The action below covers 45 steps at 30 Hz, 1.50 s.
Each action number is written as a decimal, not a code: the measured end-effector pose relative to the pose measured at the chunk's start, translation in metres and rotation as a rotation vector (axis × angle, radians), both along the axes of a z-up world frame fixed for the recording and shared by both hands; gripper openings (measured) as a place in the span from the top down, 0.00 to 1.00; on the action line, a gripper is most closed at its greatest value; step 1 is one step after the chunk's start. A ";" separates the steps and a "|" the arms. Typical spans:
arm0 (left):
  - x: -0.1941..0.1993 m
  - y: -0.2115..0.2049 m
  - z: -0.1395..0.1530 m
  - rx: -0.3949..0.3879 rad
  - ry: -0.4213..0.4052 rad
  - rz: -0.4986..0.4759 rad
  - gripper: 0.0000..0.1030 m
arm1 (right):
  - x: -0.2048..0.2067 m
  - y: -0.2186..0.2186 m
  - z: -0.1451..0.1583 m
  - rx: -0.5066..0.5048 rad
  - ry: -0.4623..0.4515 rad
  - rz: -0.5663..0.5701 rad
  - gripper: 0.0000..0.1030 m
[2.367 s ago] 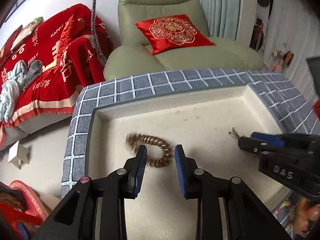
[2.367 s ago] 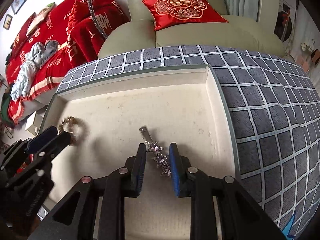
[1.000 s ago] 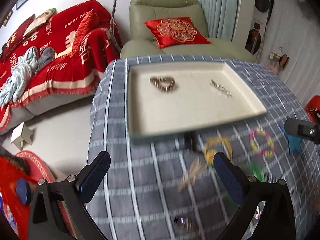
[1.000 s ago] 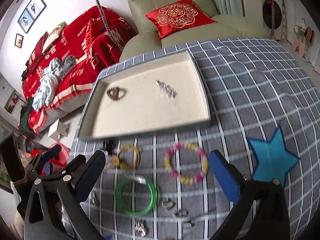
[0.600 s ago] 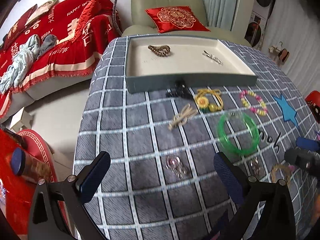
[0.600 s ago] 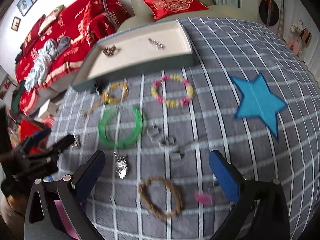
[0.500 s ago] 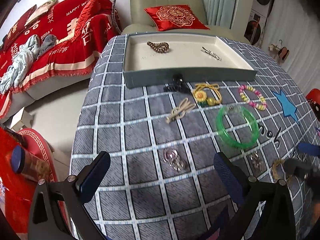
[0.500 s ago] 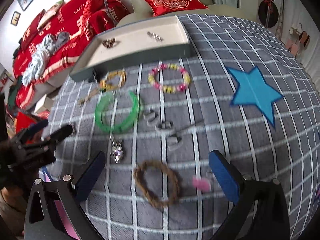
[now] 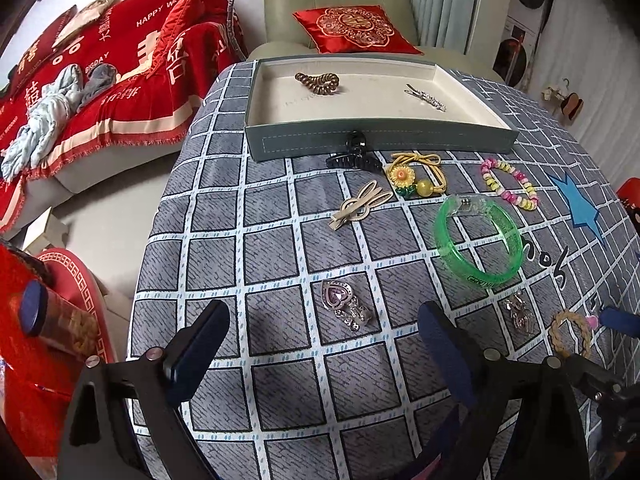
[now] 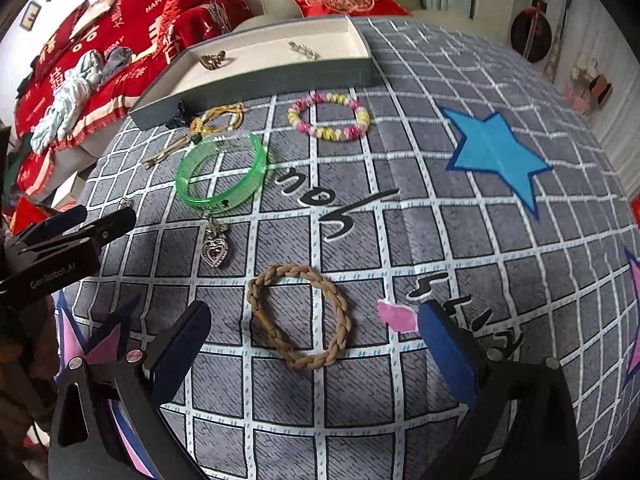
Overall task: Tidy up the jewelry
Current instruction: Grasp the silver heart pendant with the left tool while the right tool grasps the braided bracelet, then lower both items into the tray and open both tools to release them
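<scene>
My left gripper (image 9: 324, 340) is open wide above a heart-shaped crystal clip (image 9: 345, 305) on the grey checked cloth. My right gripper (image 10: 314, 340) is open wide around a braided tan bracelet (image 10: 300, 316). A grey tray (image 9: 380, 136) at the far edge holds a brown coil hair tie (image 9: 317, 81) and a silver star clip (image 9: 426, 97). On the cloth lie a green bangle (image 9: 478, 242), a bead bracelet (image 9: 509, 184), a sunflower hair tie (image 9: 416, 176), a black claw clip (image 9: 354, 158), a beige bunny clip (image 9: 360, 206) and a second heart clip (image 10: 216, 250).
The table edge drops off on the left toward the floor and a red-covered sofa (image 9: 100, 68). A green armchair with a red cushion (image 9: 352, 30) stands behind the tray. A blue star patch (image 10: 496, 152) marks the cloth at the right.
Both grippers let go of the coil hair tie and star clip in the tray, opened wide and drew back to the near side of the table, low over the loose jewelry.
</scene>
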<state>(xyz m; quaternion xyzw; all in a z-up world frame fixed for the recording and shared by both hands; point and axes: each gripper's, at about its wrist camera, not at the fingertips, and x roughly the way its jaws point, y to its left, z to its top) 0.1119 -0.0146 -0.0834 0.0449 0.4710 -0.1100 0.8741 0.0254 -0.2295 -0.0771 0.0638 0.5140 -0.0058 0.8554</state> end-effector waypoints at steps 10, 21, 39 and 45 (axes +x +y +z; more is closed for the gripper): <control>-0.001 -0.007 -0.007 -0.005 0.029 -0.026 0.18 | -0.004 0.034 -0.003 -0.099 -0.018 0.126 0.41; -0.007 -0.011 -0.003 -0.044 0.018 -0.067 0.57 | -0.011 0.043 -0.001 -0.113 -0.022 0.151 0.88; -0.014 0.018 0.024 -0.185 0.013 -0.068 0.66 | -0.011 0.000 0.022 0.143 -0.081 0.027 0.88; -0.005 0.020 0.055 -0.213 -0.044 -0.081 0.66 | 0.003 -0.006 0.040 0.175 -0.115 0.033 0.88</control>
